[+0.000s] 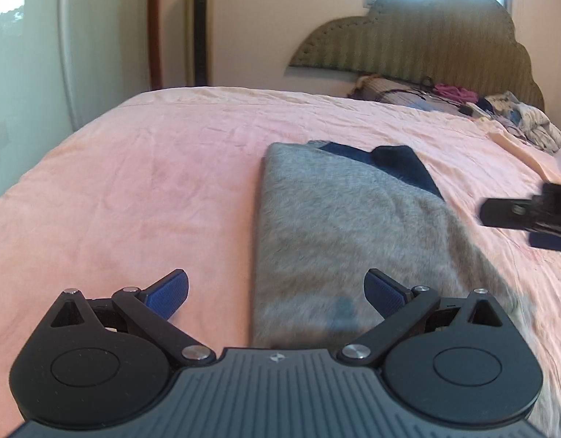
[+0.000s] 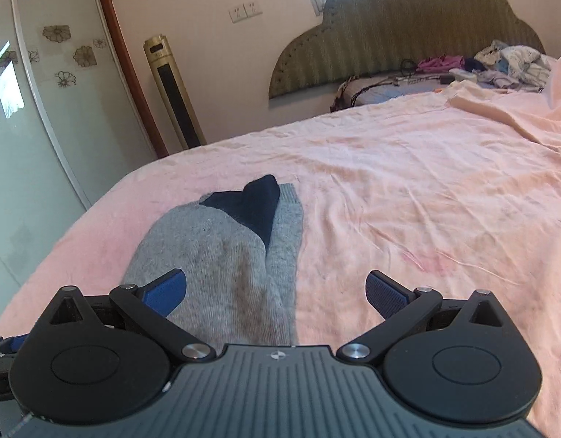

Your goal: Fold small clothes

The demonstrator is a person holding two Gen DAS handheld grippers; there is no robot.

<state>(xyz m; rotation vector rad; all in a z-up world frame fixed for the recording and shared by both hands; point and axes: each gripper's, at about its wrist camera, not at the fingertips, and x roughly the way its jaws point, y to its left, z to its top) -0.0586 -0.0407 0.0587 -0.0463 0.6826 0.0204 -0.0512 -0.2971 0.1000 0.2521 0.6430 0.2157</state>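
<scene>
A pair of grey socks (image 1: 339, 226) with dark blue heels lies stacked flat on the pink bedsheet (image 1: 142, 189). My left gripper (image 1: 277, 292) is open and empty, hovering just above the near end of the socks. In the right wrist view the socks (image 2: 222, 255) lie left of centre, the navy heel (image 2: 251, 204) at the far end. My right gripper (image 2: 277, 292) is open and empty, its left finger over the socks' near edge. The right gripper also shows at the right edge of the left wrist view (image 1: 528, 215).
A padded headboard (image 1: 419, 43) stands at the far end of the bed. A pile of clothes (image 2: 499, 65) and a pillow (image 2: 375, 91) lie there. A folded-back pink sheet (image 2: 506, 109) bunches at the far right. A gold tower fan (image 2: 174, 95) stands by the wall.
</scene>
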